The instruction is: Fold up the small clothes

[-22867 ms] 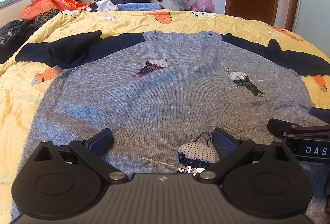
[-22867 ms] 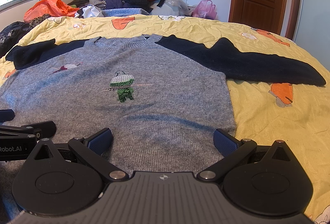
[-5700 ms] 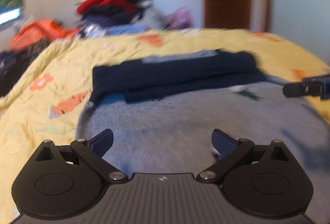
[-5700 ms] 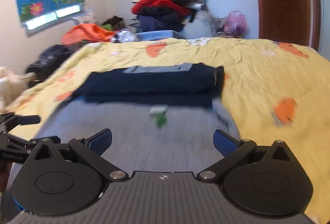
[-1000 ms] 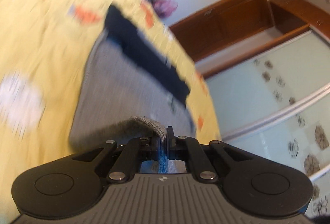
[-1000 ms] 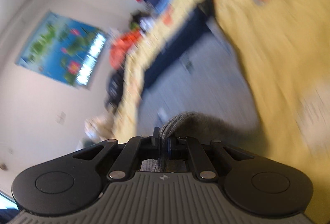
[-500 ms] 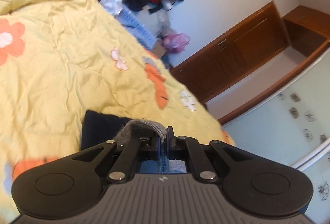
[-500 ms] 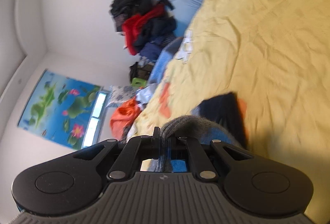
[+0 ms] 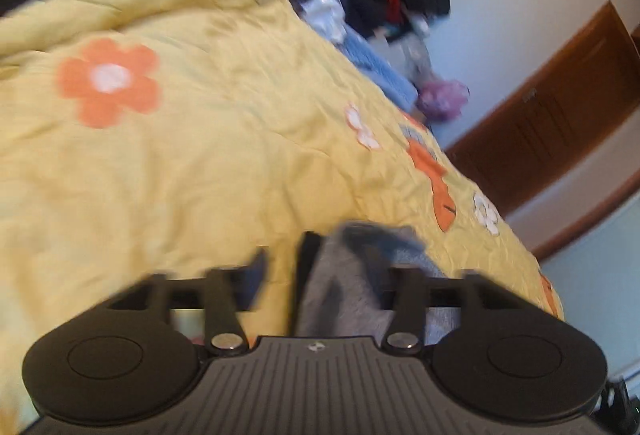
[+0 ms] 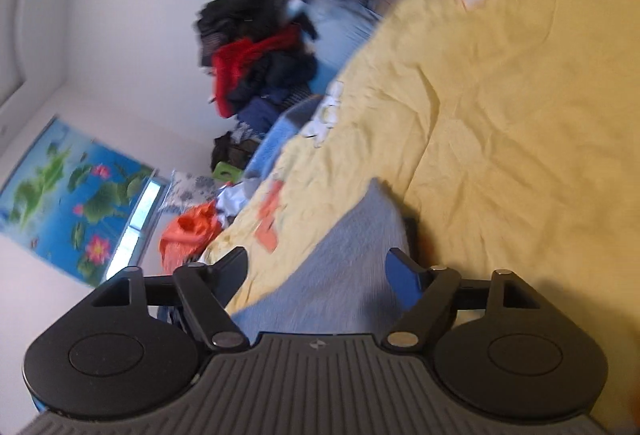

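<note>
Nearest the cameras, the left gripper (image 9: 320, 271) and the right gripper (image 10: 318, 269) both have their fingers spread apart, holding nothing, with the grey knit sweater with dark navy parts (image 9: 352, 283) lying on the bed between the fingers in each view. Around it spreads the crumpled yellow bedspread with orange and white flowers (image 9: 200, 163). Farther off are a heap of red, black and navy clothes (image 10: 256, 63) against the white wall, a brown wooden door (image 9: 560, 131), and a blue lotus picture (image 10: 76, 195) by a window.
</note>
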Demonstrator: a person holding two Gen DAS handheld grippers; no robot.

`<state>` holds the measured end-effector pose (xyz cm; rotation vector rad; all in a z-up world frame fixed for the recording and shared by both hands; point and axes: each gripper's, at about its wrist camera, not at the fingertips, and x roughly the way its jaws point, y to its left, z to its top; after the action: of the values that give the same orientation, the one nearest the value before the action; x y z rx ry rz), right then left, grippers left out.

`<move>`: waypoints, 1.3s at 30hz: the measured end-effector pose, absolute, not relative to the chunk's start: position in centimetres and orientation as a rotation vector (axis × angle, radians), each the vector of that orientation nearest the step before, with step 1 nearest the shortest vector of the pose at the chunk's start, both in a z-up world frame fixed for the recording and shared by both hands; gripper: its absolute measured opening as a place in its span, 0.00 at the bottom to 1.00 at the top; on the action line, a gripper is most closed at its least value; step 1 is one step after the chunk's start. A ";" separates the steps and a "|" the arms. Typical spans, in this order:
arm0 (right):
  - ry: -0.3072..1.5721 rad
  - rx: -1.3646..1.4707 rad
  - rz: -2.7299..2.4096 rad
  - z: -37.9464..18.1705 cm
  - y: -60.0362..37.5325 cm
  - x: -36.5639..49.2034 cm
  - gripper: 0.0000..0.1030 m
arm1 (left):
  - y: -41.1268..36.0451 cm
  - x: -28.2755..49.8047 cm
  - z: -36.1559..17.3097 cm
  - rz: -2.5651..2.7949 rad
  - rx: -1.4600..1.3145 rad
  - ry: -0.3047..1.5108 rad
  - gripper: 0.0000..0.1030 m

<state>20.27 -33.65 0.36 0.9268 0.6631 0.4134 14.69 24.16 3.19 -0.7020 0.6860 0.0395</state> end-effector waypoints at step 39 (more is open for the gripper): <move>0.667 0.701 0.349 3.2 -31.0 3.5 0.10 | 17.7 -2.8 4.6 -0.161 -0.758 0.671 0.05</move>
<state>3.52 -31.02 3.24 0.7013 0.6669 0.3487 -2.77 17.69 4.62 -0.7582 0.6707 -0.1613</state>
